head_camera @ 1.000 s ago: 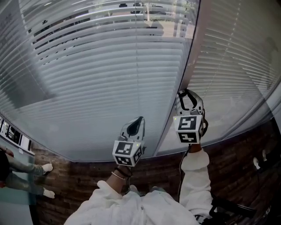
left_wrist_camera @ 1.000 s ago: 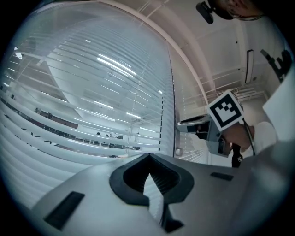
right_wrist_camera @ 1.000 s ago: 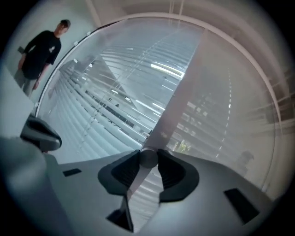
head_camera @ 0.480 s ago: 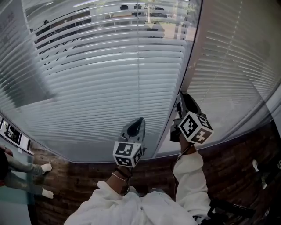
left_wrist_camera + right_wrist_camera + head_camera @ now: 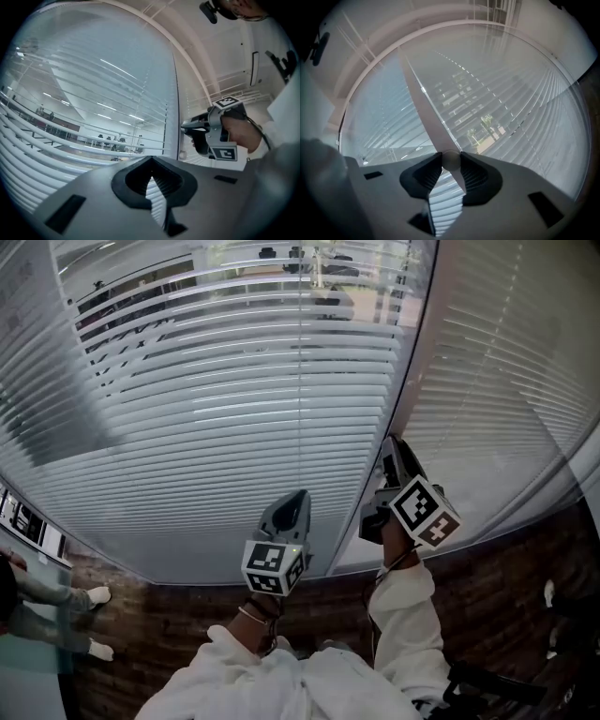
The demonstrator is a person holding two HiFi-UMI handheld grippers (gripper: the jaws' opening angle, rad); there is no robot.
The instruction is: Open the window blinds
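- Twisted sideways since a second ago, right gripper (image 5: 395, 448) clamps the white blind wand's round tip (image 5: 451, 160).
- Left gripper (image 5: 299, 495), jaws together and empty, points up at white slatted window blinds (image 5: 234, 409).

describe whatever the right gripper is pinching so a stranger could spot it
Look at the upright frame post between the two slatted blinds. Beside it hangs a slim pale rod, pinched in the right gripper. It's the only smooth stick crossing the horizontal slats.
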